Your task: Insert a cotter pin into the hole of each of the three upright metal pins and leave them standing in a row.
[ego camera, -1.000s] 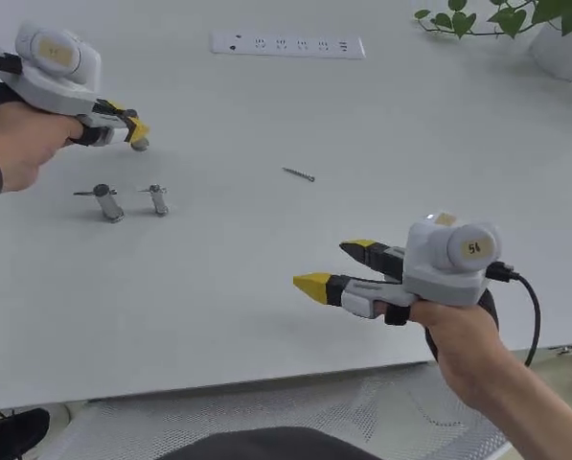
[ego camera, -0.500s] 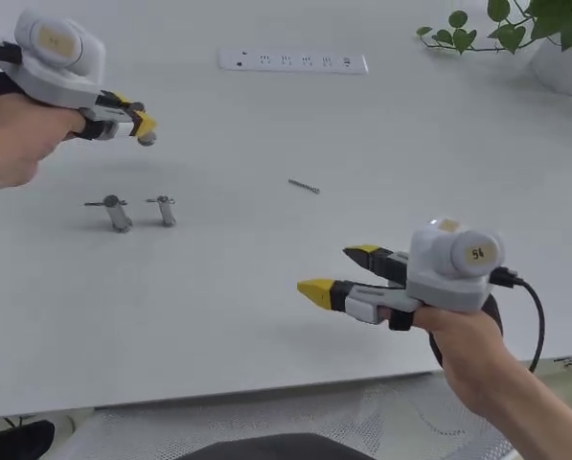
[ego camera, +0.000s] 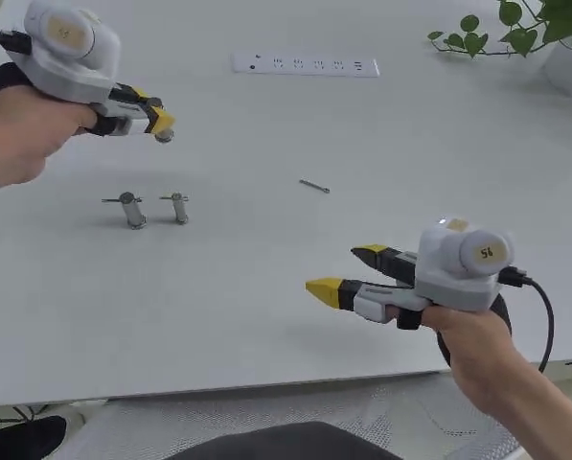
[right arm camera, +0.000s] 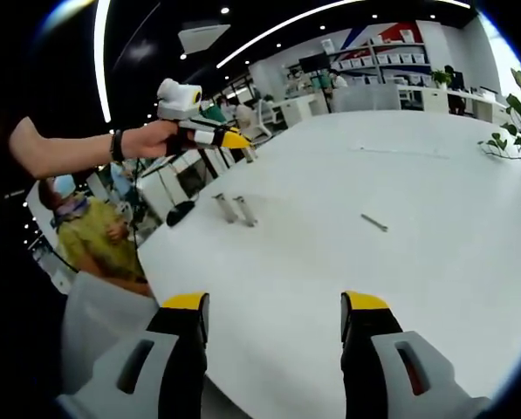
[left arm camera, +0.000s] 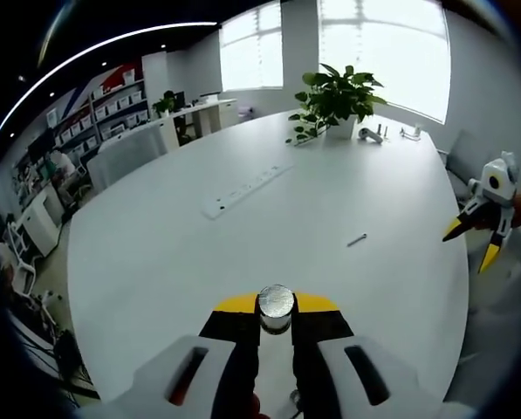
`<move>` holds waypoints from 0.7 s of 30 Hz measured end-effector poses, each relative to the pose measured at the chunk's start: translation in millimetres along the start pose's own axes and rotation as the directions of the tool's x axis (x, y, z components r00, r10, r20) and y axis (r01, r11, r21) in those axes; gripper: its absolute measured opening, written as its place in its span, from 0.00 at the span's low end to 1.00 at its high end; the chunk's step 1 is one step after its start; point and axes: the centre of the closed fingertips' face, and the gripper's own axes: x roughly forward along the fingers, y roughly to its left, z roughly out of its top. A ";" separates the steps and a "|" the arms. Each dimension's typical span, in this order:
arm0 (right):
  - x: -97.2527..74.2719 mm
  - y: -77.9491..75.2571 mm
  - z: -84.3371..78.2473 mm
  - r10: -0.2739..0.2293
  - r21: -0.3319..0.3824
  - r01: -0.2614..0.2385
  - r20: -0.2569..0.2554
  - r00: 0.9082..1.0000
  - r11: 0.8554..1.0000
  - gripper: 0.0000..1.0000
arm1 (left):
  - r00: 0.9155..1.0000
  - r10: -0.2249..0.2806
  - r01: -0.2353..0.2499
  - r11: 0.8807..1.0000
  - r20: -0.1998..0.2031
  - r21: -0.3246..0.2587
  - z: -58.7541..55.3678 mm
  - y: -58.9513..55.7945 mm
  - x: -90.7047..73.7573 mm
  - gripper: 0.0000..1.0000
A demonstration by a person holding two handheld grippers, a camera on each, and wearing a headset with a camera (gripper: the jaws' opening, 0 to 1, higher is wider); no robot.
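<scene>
Nearest on the right, the right gripper (ego camera: 341,270) hangs low over the table's near edge with its jaws spread wide and nothing between them. Out past it, toward the middle of the white table (ego camera: 266,326), lies the loose cotter pin (ego camera: 314,186), well apart from everything else. Further left, two metal pins (ego camera: 132,211) stand upright side by side, and each looks to have a cotter through it already, though they're small, so take that with a pinch of salt. Beyond those on the far left, the left gripper (ego camera: 159,123) is up off the table, jaws clamped on the third metal pin (ego camera: 164,135); its own view shows the pin's round end poking out between the tips. So my read: two done, last one in hand. The next move would be the right gripper reaching forward to pinch that loose cotter pin, then lining it up with the hole. That'll be fiddly, since I can't see which way the hole faces. A power strip (ego camera: 305,65) and a potted plant (ego camera: 539,24) sit at the far edge.
</scene>
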 end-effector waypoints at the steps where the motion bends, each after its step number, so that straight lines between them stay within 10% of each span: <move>1: 0.2 0.8 -0.6 0.001 -0.001 -0.001 -0.001 1.000 1.000 0.63 | 1.000 -0.005 0.005 1.000 0.000 0.005 0.3 -4.0 -2.2 0.11; 21: -1.6 5.9 -3.7 0.014 -0.008 -0.014 -0.004 1.000 1.000 0.63 | 0.997 -0.080 0.079 0.996 0.019 0.050 -1.7 -67.2 -28.4 0.11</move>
